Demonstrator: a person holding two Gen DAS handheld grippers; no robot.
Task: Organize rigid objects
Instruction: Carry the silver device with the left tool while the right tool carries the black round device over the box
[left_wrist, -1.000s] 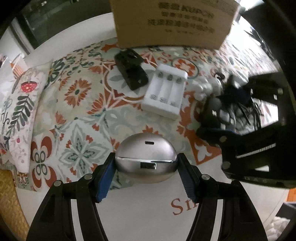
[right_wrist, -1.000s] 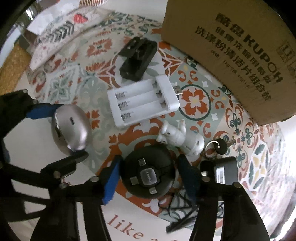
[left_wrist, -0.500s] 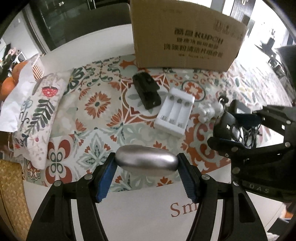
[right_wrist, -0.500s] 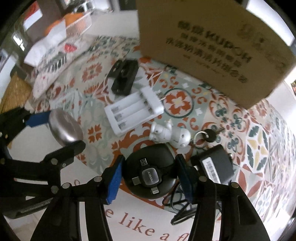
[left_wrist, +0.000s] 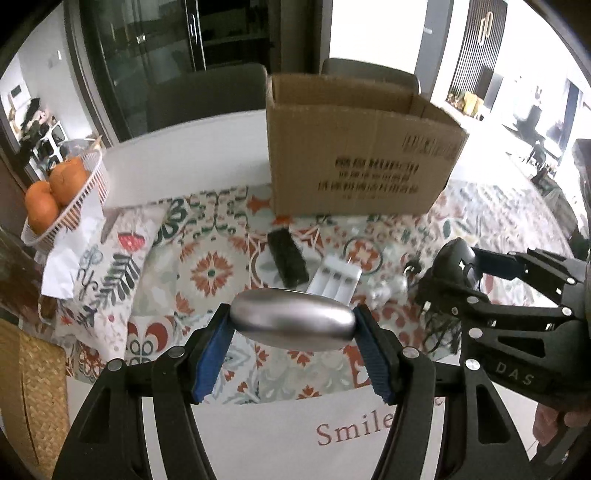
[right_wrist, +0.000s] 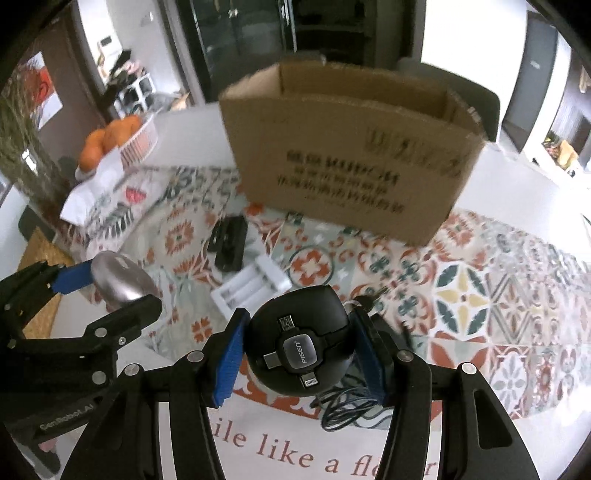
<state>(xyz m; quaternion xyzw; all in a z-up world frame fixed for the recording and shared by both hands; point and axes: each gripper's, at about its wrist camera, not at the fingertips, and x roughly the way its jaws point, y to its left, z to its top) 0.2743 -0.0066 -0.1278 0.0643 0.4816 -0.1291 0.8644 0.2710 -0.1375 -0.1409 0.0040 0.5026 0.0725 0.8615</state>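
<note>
My left gripper (left_wrist: 291, 325) is shut on a silver oval device (left_wrist: 291, 319) and holds it above the patterned tablecloth; it also shows in the right wrist view (right_wrist: 120, 282). My right gripper (right_wrist: 301, 341) is shut on a round black Pisen cable hub (right_wrist: 299, 339), also lifted; it shows at the right of the left wrist view (left_wrist: 452, 264). An open cardboard box (left_wrist: 362, 155) stands upright at the far side of the table, also in the right wrist view (right_wrist: 351, 155). A white battery charger (right_wrist: 251, 288) and a black rectangular device (right_wrist: 229, 242) lie on the cloth between the grippers and the box.
A basket of oranges (left_wrist: 59, 192) stands at the far left on a patterned cushion (left_wrist: 107, 266). A key (right_wrist: 369, 295) and tangled black cables (right_wrist: 347, 406) lie under my right gripper. A woven mat (left_wrist: 33, 387) lies at the left edge. Chairs stand behind the table.
Both grippers have risen from the table with their objects and tilted up. The box's open top and the room behind have come into view.
</note>
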